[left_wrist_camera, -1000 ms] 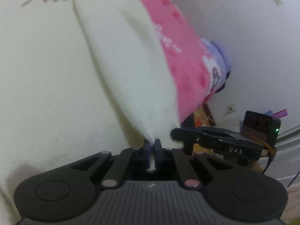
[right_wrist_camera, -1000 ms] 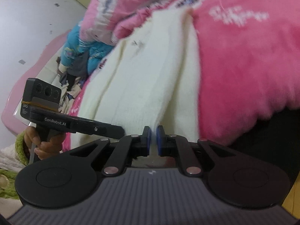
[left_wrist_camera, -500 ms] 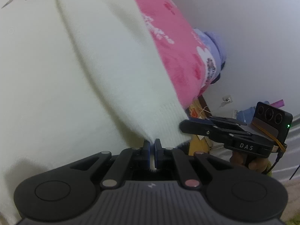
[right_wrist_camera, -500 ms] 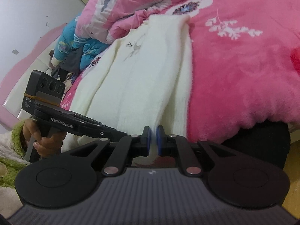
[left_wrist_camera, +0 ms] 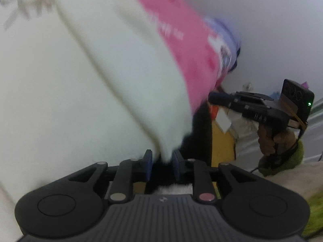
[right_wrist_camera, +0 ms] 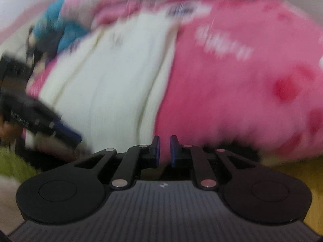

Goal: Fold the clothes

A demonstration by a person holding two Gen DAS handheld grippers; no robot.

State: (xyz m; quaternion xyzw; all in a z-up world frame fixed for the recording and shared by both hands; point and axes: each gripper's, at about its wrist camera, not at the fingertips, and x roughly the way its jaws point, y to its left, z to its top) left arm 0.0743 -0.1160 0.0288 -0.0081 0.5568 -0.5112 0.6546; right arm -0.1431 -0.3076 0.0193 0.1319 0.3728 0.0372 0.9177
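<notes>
Fleece of a cream-white, ribbed knit sweater (left_wrist_camera: 84,92) is spread over the pink floral blanket (right_wrist_camera: 242,80); its cuff tip hangs between the opening left tongs (left_wrist_camera: 161,161), unpinched. The right tongs (right_wrist_camera: 163,151) are opening, nothing seen pinched.

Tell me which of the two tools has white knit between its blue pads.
The left tool: its opening pads straddle the white sweater's cuff. The right tool shows only a narrow gap.

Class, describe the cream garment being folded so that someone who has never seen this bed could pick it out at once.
Start at the bright pink fleece blanket covering the bed. Spread on it, running away from the grippers, lies the cream knitted sweater. Unlike the pink patterned bedding and the blue clothing heaped beyond, it is pale, ribbed and almost plain, with one small grey motif.
</notes>
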